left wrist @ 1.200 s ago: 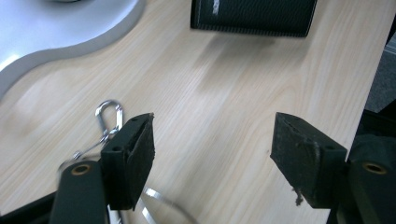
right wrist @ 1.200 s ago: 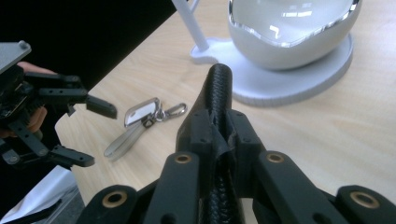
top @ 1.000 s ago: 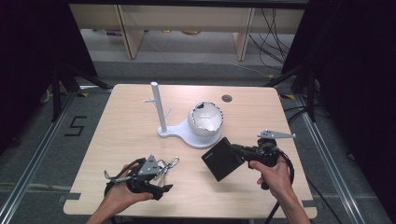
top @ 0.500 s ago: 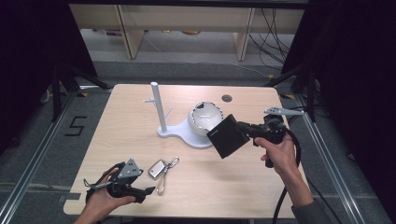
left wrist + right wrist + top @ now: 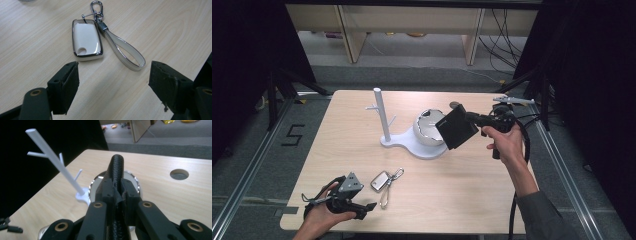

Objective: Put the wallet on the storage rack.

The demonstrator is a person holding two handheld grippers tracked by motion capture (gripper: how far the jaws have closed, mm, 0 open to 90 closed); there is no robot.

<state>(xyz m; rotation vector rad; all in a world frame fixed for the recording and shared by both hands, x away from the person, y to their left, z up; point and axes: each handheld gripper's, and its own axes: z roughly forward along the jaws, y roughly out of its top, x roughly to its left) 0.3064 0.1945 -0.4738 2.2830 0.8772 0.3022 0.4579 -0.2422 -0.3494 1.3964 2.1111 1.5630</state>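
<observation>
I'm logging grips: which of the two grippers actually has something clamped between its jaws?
The right gripper: its jaws pinch a black wallet held above the table. The left gripper stands open, short of the key fob.

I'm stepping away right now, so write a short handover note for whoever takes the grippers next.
Left gripper: open, jaws just widened, nothing between them, low over the wooden table just short of the white chrome-edged key fob with its loop strap.
Right gripper: shut on the flat black wallet, held in the air beside the white bowl on the white hook stand.
Done: wallet picked up.
Left: probably place the wallet; key fob lies ungrasped.
</observation>
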